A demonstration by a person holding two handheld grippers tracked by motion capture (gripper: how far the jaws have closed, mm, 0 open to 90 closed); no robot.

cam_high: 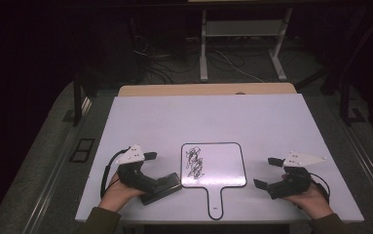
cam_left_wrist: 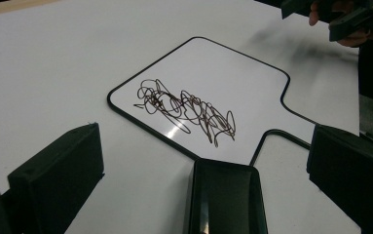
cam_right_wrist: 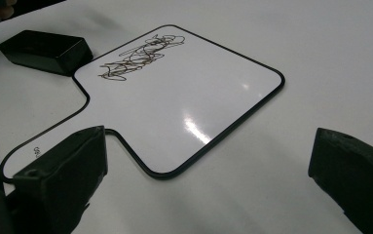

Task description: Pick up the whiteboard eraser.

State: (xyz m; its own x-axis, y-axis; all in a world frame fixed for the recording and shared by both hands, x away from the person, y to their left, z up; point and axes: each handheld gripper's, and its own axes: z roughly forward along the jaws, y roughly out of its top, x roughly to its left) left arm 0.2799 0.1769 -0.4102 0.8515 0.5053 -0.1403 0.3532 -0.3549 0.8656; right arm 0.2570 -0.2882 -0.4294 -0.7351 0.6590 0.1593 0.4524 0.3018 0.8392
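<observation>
paddle whiteboard (cam_high: 223, 168) with scribble (cam_high: 195, 163) at table (cam_high: 271, 117) front | black eraser (cam_high: 162, 187) touches its left edge, between released left gripper (cam_high: 157, 173) jaws | right gripper (cam_high: 267, 171) released, right of board | handle print readable from right gripper view

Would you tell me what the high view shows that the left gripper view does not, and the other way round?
The high view takes in the whole table, the left gripper from above, the person's sleeves and the cables on the floor beyond. The left gripper view looks closely between its own open jaws, where the eraser lies with a gap on either side, and at the single loops of the scribble. Both show the whiteboard, scribble, eraser and right gripper.
</observation>
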